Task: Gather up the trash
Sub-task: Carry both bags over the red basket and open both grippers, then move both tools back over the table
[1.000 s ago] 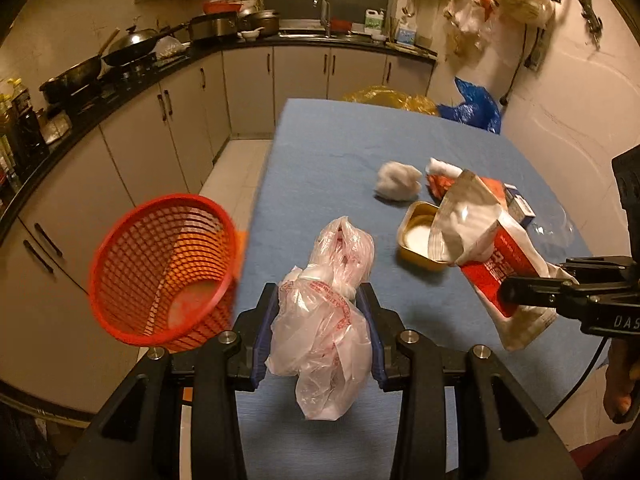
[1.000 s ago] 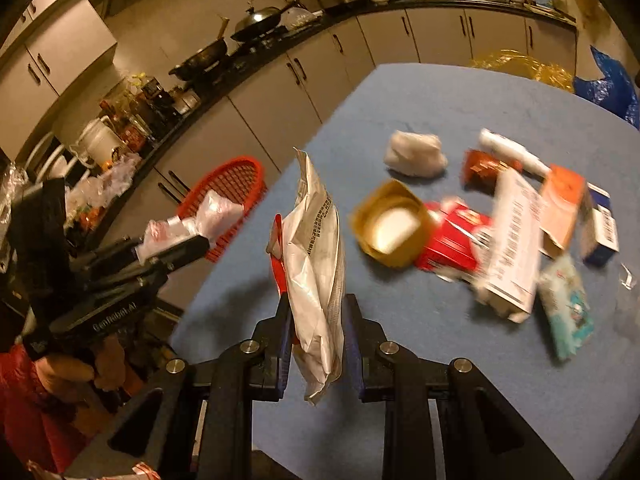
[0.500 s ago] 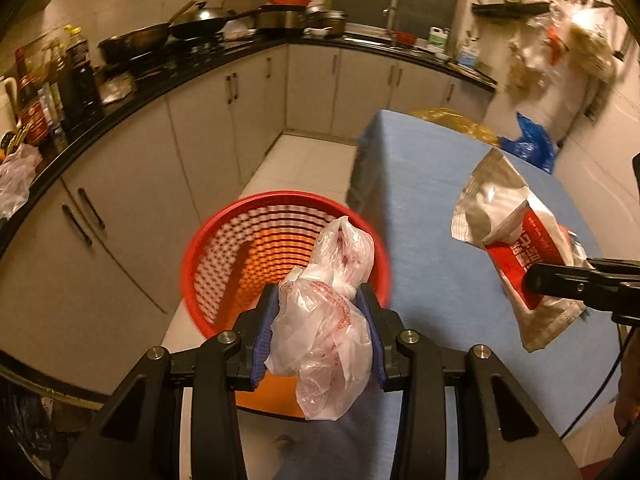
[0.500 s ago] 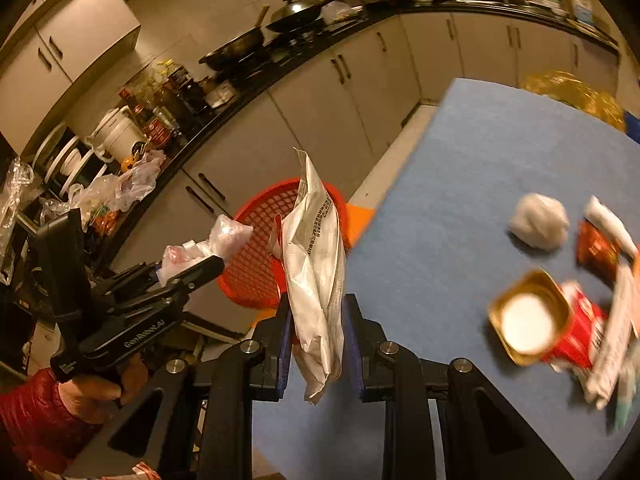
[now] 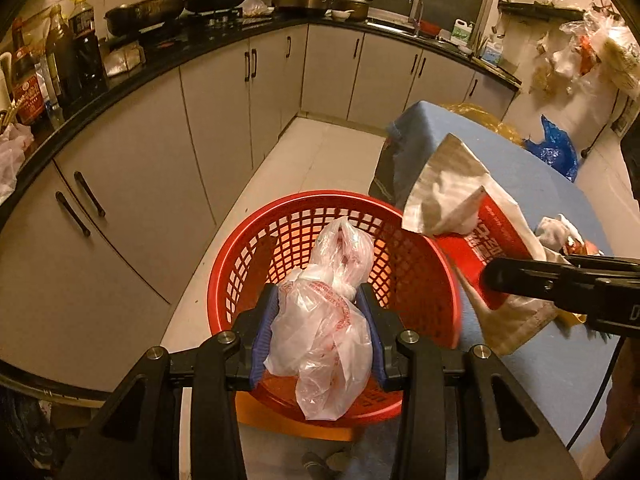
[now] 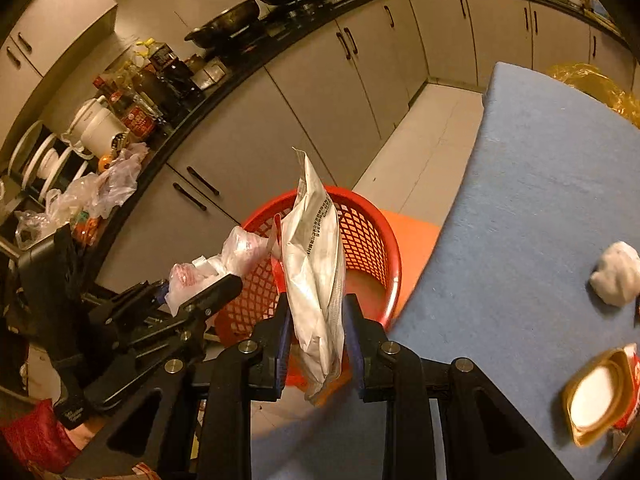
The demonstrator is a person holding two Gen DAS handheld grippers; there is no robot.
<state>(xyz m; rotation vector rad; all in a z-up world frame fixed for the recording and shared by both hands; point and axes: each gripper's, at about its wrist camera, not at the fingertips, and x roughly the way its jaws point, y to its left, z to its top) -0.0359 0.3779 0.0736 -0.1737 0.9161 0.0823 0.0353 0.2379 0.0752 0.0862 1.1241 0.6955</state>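
The left tool (image 5: 320,324) points steeply down, its two blue-padded fingers (image 5: 266,328) pressed against the sides of a crumpled clear plastic bag (image 5: 324,320) that bulges above and below them. The right tool (image 6: 316,340), just beside it on the right, is tilted down alike; its jaws are opening, with a silver-and-red foil packet (image 6: 316,280) standing upright between them. A red sleeve (image 6: 36,436) shows behind the left tool.
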